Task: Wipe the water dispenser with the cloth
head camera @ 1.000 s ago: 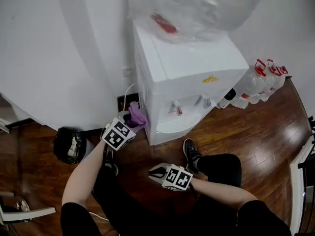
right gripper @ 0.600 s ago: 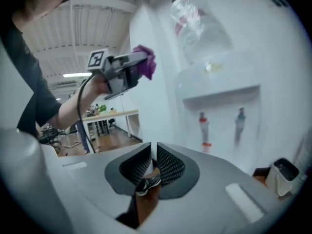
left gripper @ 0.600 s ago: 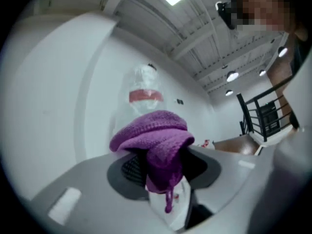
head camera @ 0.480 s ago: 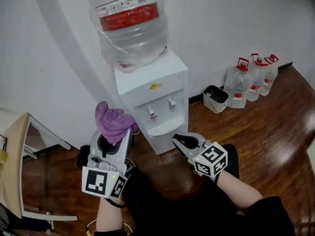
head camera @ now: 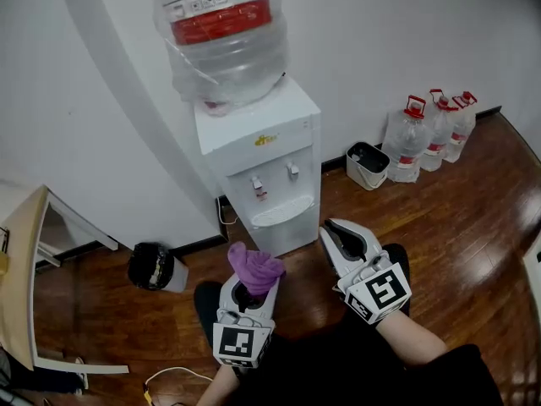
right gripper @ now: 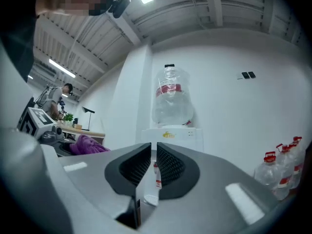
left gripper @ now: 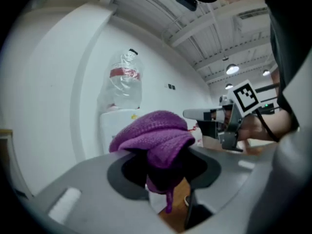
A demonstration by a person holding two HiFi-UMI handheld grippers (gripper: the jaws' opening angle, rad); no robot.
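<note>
Found left gripper clenched on the purple cloth, now lifted away from the lower left side of the water dispenser and held clear of its front. Noted right gripper pinched closed, empty, raised alongside. Read as repositioning between wipes, front panel likely next.

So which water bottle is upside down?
The big clear bottle with the red label, atop the white water dispenser; the smaller red-capped jugs stand upright.
</note>
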